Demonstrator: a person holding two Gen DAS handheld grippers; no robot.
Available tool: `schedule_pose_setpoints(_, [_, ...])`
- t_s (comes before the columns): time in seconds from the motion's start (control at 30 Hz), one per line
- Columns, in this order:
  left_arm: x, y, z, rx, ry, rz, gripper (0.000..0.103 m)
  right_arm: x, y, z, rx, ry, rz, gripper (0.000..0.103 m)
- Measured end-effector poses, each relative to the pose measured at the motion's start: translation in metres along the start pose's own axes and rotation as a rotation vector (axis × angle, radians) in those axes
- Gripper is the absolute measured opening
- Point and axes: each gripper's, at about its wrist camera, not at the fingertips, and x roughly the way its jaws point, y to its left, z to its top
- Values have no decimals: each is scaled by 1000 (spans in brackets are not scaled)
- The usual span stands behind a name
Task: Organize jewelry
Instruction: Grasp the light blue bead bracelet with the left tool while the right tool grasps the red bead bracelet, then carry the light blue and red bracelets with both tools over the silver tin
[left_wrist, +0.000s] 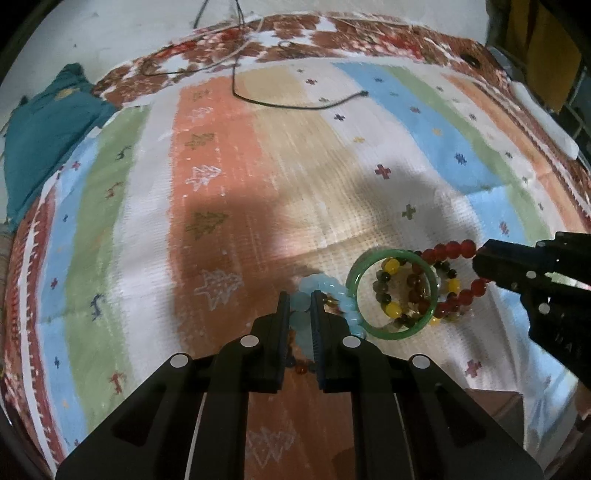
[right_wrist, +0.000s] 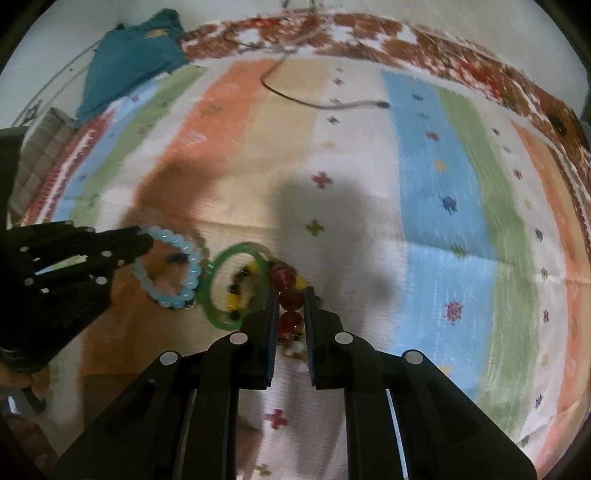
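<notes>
A pile of bracelets lies on a striped cloth (left_wrist: 229, 192). My left gripper (left_wrist: 300, 301) is shut on a pale blue bead bracelet (left_wrist: 334, 288), which also shows as a ring (right_wrist: 192, 269) in the right wrist view. My right gripper (right_wrist: 291, 295) is shut on a red bead bracelet (right_wrist: 290, 297), whose red beads (left_wrist: 448, 249) curve past its fingertips in the left wrist view. Between the two bracelets lies a green bangle (left_wrist: 391, 293) (right_wrist: 214, 284), over smaller yellow, brown and dark bead bracelets (left_wrist: 393, 286). Both held bracelets still overlap the pile.
A black cord (left_wrist: 280, 103) lies across the far part of the cloth. A teal cloth (left_wrist: 44, 140) is bunched at the far left edge. A white bar-shaped object (left_wrist: 543, 122) sits at the far right edge. A wooden surface (left_wrist: 495, 406) shows under the cloth's near edge.
</notes>
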Motion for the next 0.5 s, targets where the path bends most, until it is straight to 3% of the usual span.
schedule_pose_setpoints(0.5, [-36,-1,-7,-24,-46,9,11,-27,10,-12,-12,-37,-5,14])
